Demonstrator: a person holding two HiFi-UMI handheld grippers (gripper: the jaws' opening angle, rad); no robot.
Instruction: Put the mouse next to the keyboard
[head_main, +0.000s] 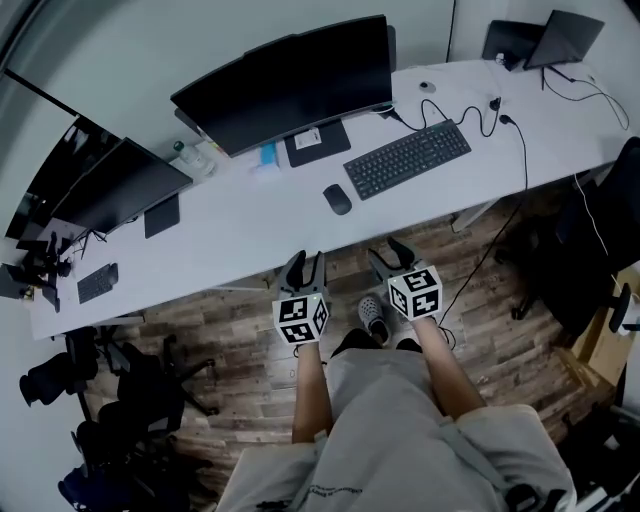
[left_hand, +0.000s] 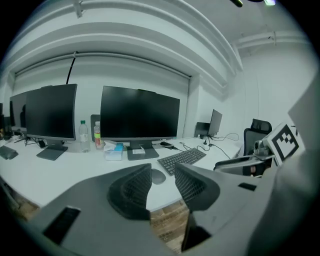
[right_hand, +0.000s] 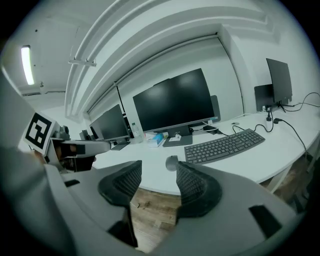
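Note:
A dark mouse (head_main: 337, 198) lies on the white desk (head_main: 240, 235), just left of a black keyboard (head_main: 407, 158). The mouse (left_hand: 158, 176) and keyboard (left_hand: 181, 159) also show in the left gripper view, and the mouse (right_hand: 171, 162) and keyboard (right_hand: 224, 146) in the right gripper view. My left gripper (head_main: 304, 268) hovers over the floor in front of the desk, open and empty. My right gripper (head_main: 390, 257) hangs beside it, also open with nothing between its fingers. Both point toward the desk, short of its front edge.
A large monitor (head_main: 290, 85) stands behind the keyboard, with a second monitor (head_main: 118, 185) to the left. Bottles (left_hand: 83, 135) and a tissue box (left_hand: 114, 151) sit near the monitor stand. Cables (head_main: 500, 115) trail at the right. Office chairs (head_main: 130, 385) stand on the wooden floor.

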